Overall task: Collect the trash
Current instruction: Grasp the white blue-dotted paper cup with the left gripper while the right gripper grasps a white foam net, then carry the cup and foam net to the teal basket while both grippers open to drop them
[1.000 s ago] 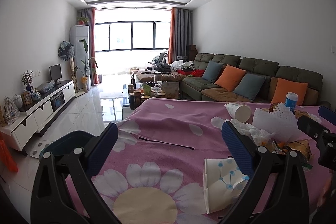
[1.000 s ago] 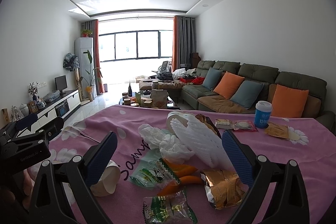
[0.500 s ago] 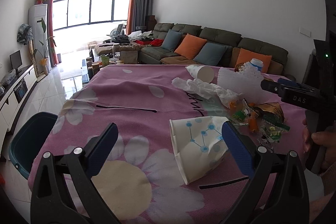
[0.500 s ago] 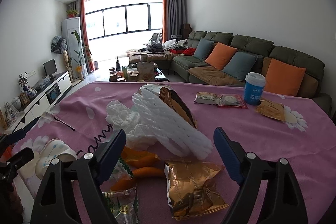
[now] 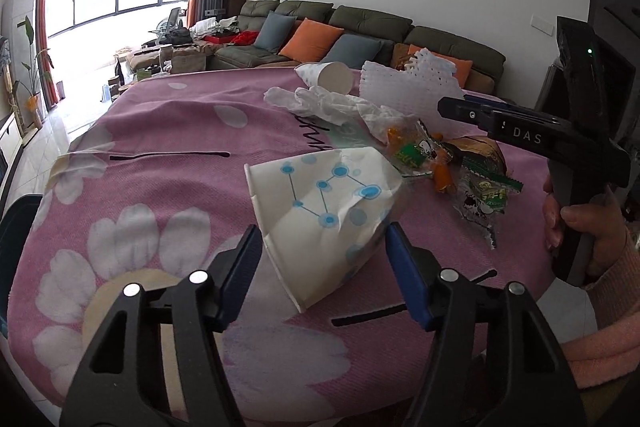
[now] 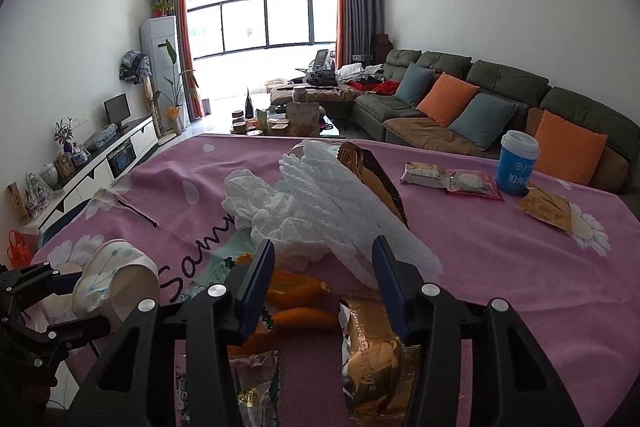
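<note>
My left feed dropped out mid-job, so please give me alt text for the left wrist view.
The left tongs are closing around a crushed white paper cup with blue dots, lying on its side on the pink flowered tablecloth. Beyond it sit snack wrappers, crumpled tissue and a second paper cup; the right tongs enter from the right.

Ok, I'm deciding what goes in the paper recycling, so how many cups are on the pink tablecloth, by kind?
White paper cups: 2 (crushed paper cup, tipped paper cup)
Blue lidded cup: 1
Total: 3
</note>
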The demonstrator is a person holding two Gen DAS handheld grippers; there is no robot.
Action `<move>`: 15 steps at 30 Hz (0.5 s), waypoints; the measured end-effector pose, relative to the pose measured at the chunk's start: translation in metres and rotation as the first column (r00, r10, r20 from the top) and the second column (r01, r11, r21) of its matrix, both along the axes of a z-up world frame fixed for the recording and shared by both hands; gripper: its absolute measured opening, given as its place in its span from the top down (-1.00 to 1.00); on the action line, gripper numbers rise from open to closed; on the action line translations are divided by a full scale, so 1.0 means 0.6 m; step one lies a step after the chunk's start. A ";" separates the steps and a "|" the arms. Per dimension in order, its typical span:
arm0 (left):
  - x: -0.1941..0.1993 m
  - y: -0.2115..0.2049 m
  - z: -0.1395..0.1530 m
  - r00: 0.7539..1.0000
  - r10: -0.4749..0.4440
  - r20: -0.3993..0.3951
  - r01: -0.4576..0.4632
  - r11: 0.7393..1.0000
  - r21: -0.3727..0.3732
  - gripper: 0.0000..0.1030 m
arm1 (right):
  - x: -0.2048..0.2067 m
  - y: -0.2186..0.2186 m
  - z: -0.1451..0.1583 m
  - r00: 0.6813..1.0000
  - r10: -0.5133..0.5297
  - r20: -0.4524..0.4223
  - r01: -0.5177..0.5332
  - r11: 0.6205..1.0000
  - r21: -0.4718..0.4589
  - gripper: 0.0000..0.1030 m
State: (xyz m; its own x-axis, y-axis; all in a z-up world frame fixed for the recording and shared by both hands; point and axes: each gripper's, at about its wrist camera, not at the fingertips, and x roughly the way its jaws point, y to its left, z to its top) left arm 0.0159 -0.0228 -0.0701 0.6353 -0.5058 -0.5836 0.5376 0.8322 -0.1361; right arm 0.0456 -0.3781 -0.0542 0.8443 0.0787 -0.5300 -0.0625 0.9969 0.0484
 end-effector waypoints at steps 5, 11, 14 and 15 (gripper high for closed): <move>-0.002 0.005 -0.001 1.000 -0.012 -0.012 0.011 1.000 -0.012 0.21 | 0.016 -0.003 -0.008 0.999 0.015 -0.045 -0.014 1.000 0.019 0.51; -0.003 0.017 0.008 1.000 -0.009 -0.008 0.008 0.999 -0.039 0.41 | 0.017 -0.002 -0.007 0.999 0.023 -0.047 -0.022 0.999 0.025 0.83; -0.004 0.024 0.016 1.000 -0.002 0.009 0.003 0.999 -0.047 0.50 | 0.014 0.001 0.003 0.999 0.043 -0.033 -0.042 0.998 0.037 0.87; -0.006 0.027 0.019 1.000 0.000 0.017 0.001 0.999 -0.045 0.54 | 0.012 0.002 0.008 0.998 0.050 -0.027 -0.049 0.998 0.041 0.87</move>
State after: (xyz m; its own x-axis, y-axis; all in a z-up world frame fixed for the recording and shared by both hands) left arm 0.0125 -0.0067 -0.0588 0.6448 -0.5316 -0.5492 0.5403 0.8252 -0.1645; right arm 0.0530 -0.3770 -0.0495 0.8236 0.1418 -0.5491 -0.1095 0.9898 0.0914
